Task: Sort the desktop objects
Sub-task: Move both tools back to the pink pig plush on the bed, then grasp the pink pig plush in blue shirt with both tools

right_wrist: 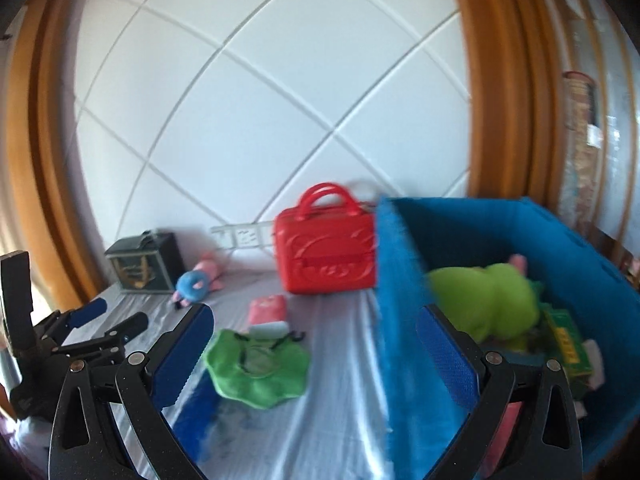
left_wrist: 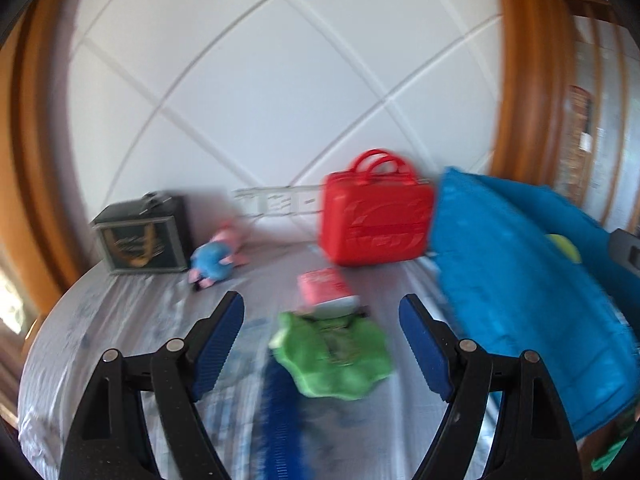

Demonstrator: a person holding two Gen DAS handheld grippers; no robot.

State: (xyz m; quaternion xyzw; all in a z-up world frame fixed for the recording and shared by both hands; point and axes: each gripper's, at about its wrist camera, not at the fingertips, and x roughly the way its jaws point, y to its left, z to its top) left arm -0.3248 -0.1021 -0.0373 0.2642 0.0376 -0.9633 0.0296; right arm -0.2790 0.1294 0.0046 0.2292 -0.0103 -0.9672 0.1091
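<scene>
Both views blurry. Left gripper (left_wrist: pixel 321 322) fingers wide apart, nothing between them, above the grey tablecloth (left_wrist: pixel 120 320). Right gripper (right_wrist: pixel 314 332) also spread wide, empty, straddling the near wall of the blue fabric bin (right_wrist: pixel 400 280).

Green frilly cloth item (left_wrist: pixel 334 354) lies flat on the cloth, just ahead of the left gripper; pink-and-white packet (left_wrist: pixel 326 294) touching its far edge. Red toy suitcase (left_wrist: pixel 378 220) upright behind, beside the bin's left wall. Pink/blue plush (left_wrist: pixel 218 258) lies near a black box (left_wrist: pixel 142 236) at far left.

Inside bin: green plush (right_wrist: pixel 492 300), green box (right_wrist: pixel 566 340), other bits too blurred to tell.
</scene>
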